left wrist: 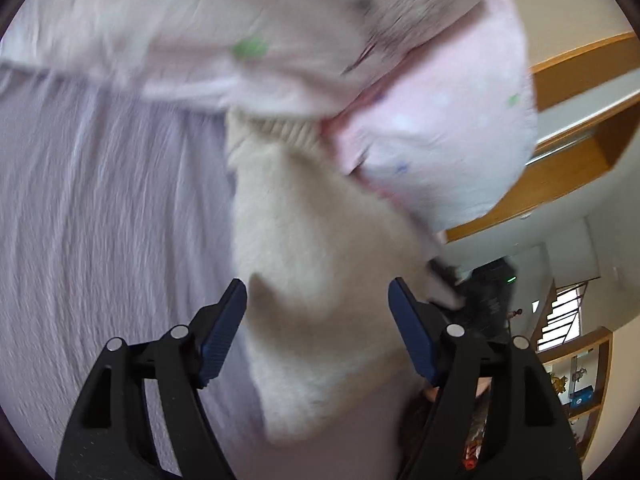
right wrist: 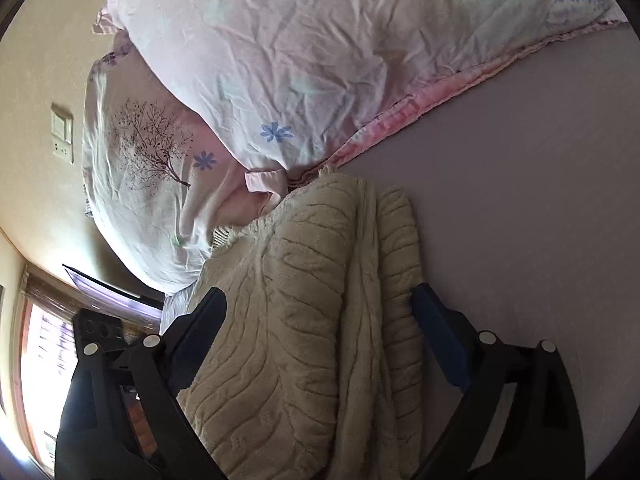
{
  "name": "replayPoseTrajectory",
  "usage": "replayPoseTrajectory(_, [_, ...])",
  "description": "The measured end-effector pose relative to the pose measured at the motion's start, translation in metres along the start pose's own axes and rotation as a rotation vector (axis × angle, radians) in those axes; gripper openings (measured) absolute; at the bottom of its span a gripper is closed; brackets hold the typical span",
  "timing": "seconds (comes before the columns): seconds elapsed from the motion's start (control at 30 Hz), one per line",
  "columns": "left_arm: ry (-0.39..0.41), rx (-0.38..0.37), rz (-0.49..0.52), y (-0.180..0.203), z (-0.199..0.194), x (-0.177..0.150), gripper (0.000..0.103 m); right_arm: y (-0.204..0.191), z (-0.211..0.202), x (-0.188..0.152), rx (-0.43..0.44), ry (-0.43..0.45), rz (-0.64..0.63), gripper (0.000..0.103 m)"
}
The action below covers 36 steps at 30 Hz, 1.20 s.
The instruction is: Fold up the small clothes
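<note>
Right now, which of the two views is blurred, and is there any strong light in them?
Left wrist view: motion-blurred, the cream sweater and pillow smeared. Right wrist view: sharp, the knit ribs clear; a bright window glares at the lower left.

Cream cable-knit sweater [right wrist: 304, 320]; pink flower-printed quilt [right wrist: 320, 60].

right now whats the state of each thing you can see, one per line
cream knit sweater: bunched and folded over, lying on the bed between the jaws
left gripper: open, sweater between the fingers
right gripper: open, straddling the sweater
floral duvet: crumpled, heaped beyond the sweater
tree-print pillow: lying against the duvet
lilac bedsheet: spread flat
</note>
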<state>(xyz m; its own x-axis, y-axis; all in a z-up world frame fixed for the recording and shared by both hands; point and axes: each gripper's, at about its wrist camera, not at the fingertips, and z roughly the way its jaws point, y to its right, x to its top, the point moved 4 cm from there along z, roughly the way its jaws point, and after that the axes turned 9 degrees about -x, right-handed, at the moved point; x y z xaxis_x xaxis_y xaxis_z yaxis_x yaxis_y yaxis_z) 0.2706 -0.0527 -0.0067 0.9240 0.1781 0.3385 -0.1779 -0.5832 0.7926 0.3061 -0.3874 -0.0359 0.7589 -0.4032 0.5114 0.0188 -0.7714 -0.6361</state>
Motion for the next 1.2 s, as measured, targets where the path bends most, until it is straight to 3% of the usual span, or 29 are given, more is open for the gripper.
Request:
replayPoseTrajectory(0.1, [-0.033, 0.053, 0.011, 0.002, 0.024, -0.004, 0.078, 0.009, -0.002, 0.002, -0.047, 0.024, 0.032, 0.094])
replayPoseTrajectory(0.2, [-0.014, 0.054, 0.026, 0.006, 0.030, -0.007, 0.084, 0.005, -0.001, 0.001, -0.039, 0.014, 0.008, 0.092])
replayPoseTrajectory(0.23, [-0.004, 0.051, 0.031, 0.009, 0.032, -0.004, 0.085, 0.003, 0.001, 0.000, -0.029, 0.004, -0.007, 0.088])
replayPoseTrajectory(0.27, [0.003, 0.041, 0.037, 0.007, 0.035, -0.007, 0.085, -0.001, 0.005, -0.003, -0.042, 0.001, -0.035, 0.076])
replayPoseTrajectory(0.3, [0.004, 0.023, 0.037, 0.006, 0.037, -0.007, 0.082, -0.004, 0.008, -0.005, -0.057, 0.003, -0.060, 0.054])
replayPoseTrajectory(0.4, [-0.002, 0.025, 0.064, 0.008, 0.034, -0.005, 0.051, -0.001, 0.011, -0.009, 0.048, -0.029, -0.010, 0.035])
replayPoseTrajectory(0.43, [-0.005, -0.002, 0.066, 0.009, 0.032, -0.002, 0.041, -0.002, 0.007, -0.009, 0.074, -0.019, -0.012, 0.033])
replayPoseTrajectory(0.5, [-0.016, -0.086, 0.084, 0.012, 0.004, -0.003, 0.037, -0.014, 0.000, -0.014, 0.197, -0.023, -0.019, 0.031])
replayPoseTrajectory(0.57, [0.021, -0.065, 0.163, 0.021, -0.026, -0.008, 0.037, -0.037, 0.003, -0.027, 0.293, -0.063, -0.063, 0.031])
replayPoseTrajectory(0.63, [0.079, -0.007, 0.239, 0.023, -0.057, -0.013, 0.038, -0.059, 0.014, -0.043, 0.309, -0.114, -0.129, 0.031])
replayPoseTrajectory(0.73, [0.134, 0.153, 0.282, 0.004, -0.089, -0.020, 0.047, -0.086, 0.043, -0.068, 0.182, -0.202, -0.270, 0.041])
replayPoseTrajectory(0.8, [0.164, 0.260, 0.276, -0.012, -0.099, -0.026, 0.047, -0.085, 0.037, -0.065, 0.081, -0.142, -0.293, 0.055])
replayPoseTrajectory(0.9, [0.235, 0.217, 0.316, -0.004, -0.118, -0.039, 0.056, -0.076, -0.002, -0.047, 0.079, 0.060, -0.231, 0.058])
replayPoseTrajectory(0.97, [0.269, 0.189, 0.376, 0.012, -0.124, -0.049, 0.063, -0.082, -0.014, -0.044, 0.122, 0.105, -0.235, 0.057])
replayPoseTrajectory(1.07, [0.252, 0.167, 0.485, 0.040, -0.110, -0.060, 0.071, -0.097, 0.006, -0.053, 0.061, 0.044, -0.280, 0.047])
replayPoseTrajectory(1.13, [0.218, 0.171, 0.536, 0.045, -0.097, -0.069, 0.073, -0.102, 0.026, -0.061, -0.001, -0.013, -0.319, 0.014])
replayPoseTrajectory(1.2, [0.179, 0.183, 0.563, 0.048, -0.082, -0.073, 0.073, -0.108, 0.030, -0.066, -0.055, 0.042, -0.381, 0.012])
